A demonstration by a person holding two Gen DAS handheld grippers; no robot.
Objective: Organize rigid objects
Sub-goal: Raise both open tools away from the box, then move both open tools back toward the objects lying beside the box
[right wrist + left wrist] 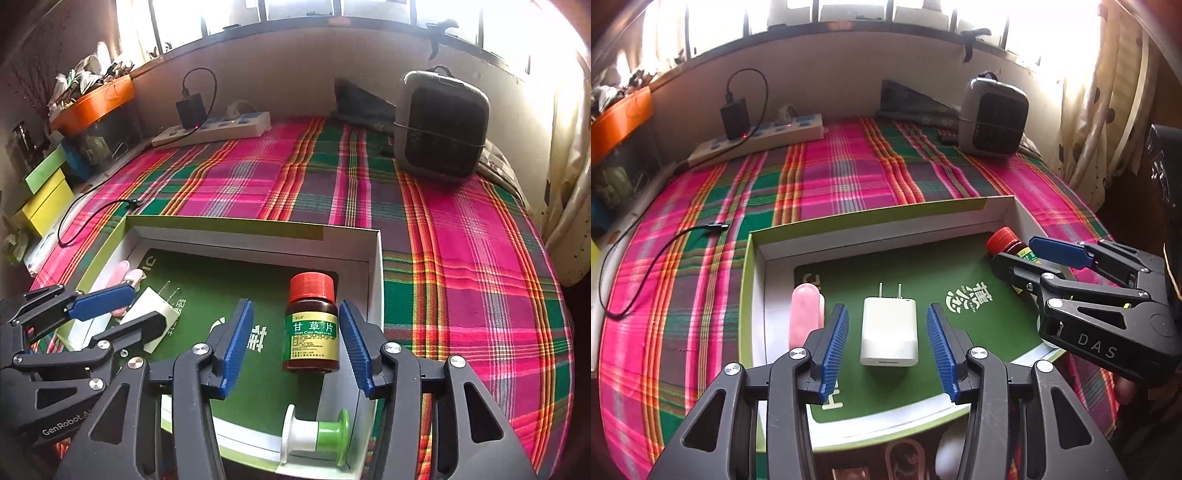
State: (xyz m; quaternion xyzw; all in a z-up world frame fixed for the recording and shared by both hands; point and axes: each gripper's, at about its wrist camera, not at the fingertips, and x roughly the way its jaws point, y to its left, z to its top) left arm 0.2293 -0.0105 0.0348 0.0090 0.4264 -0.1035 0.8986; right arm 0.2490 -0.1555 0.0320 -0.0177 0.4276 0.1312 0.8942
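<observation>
A shallow box with a green floor is sitting on the plaid cloth, holding every item. The left gripper is hovering with its jaws spread wide; the white charger is lying flat between the blue pads, clear of both. The right gripper is standing equally wide around the brown medicine bottle, which is lying near the box's right wall, its red cap pointing away, untouched by either pad. A green-and-white spool is lying just below the bottle.
</observation>
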